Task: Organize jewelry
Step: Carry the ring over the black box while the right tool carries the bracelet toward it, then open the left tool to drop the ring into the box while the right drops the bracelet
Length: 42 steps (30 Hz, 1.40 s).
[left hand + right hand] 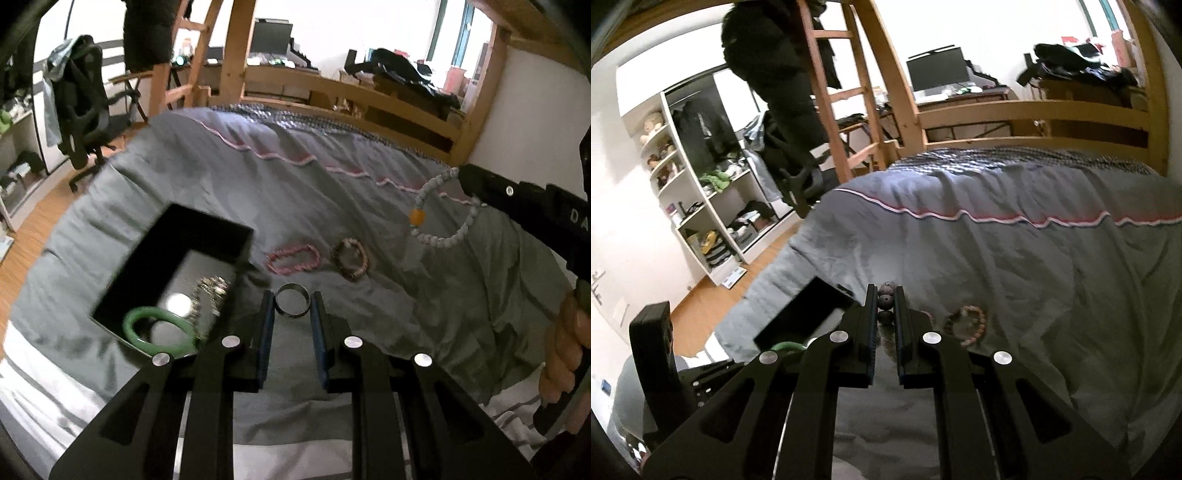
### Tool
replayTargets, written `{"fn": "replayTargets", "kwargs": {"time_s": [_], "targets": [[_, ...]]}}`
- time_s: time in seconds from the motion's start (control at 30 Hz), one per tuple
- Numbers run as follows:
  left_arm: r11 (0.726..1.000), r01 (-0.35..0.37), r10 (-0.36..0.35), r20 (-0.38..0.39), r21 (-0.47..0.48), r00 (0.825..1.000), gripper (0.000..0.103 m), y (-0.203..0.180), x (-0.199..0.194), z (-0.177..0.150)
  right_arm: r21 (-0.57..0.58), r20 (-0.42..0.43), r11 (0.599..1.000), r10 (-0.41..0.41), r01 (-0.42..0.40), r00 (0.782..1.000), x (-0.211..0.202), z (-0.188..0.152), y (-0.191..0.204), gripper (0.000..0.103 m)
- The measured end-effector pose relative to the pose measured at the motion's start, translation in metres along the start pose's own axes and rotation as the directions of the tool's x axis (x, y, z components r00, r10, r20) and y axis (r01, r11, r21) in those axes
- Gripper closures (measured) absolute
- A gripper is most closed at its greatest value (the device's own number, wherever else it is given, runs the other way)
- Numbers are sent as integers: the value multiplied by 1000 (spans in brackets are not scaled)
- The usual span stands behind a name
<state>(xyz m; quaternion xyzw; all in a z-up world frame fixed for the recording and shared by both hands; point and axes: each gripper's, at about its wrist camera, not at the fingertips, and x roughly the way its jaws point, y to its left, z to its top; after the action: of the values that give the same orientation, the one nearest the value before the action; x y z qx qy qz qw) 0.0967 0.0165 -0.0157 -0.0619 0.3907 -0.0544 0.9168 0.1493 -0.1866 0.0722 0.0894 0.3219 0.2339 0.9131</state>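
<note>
— Grey bedding (229, 177) covers the bunk bed, with a desk and shelves beyond. What sits on it?

— At roughly nine o'clock from the left gripper (293, 301) lies the black box (207, 236), open. Inside it rest a green bangle (147, 328) and a silvery bracelet (212, 291), so two pieces look sorted.

— And that gripper itself?

— Its jaws stand close on either side of a metal ring-shaped bangle (293, 303); it appears clamped on it, held just at the tips, above the sheet.

— The other tool?

— The right gripper (885, 299) is closed on a white beaded bracelet (443, 218), which dangles from it at about two o'clock in the left wrist view, clear of the bed. In its own camera only a few beads show between the tips.

— What remains?

— A pink bracelet (293, 258) and a brown beaded bracelet (351, 258) lie side by side on the bedding at twelve o'clock, just beyond the left tips, both outside the box.

— So how far along?

— Judging from this, about midway: two stored, two carried, two untouched.
</note>
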Motion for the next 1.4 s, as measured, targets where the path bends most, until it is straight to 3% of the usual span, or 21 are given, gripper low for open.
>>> {"fn": "replayTargets", "kwargs": {"time_s": [0.33, 0.7, 0.9, 1.4], "targets": [[998, -62, 63, 51, -23, 997, 84, 32, -30, 16, -68, 6, 996, 62, -62, 998, 6, 10, 56, 94], [986, -144, 149, 60, -82, 987, 84, 71, -39, 20, -118, -47, 985, 121, -125, 992, 41, 7, 106, 94], [976, -189, 195, 51, -112, 979, 84, 90, -37, 19, -118, -78, 983, 133, -141, 988, 63, 2, 117, 94], [964, -201, 206, 11, -173, 978, 84, 107, -11, 11, -113, -170, 982, 129, -149, 977, 120, -19, 123, 94]]}}
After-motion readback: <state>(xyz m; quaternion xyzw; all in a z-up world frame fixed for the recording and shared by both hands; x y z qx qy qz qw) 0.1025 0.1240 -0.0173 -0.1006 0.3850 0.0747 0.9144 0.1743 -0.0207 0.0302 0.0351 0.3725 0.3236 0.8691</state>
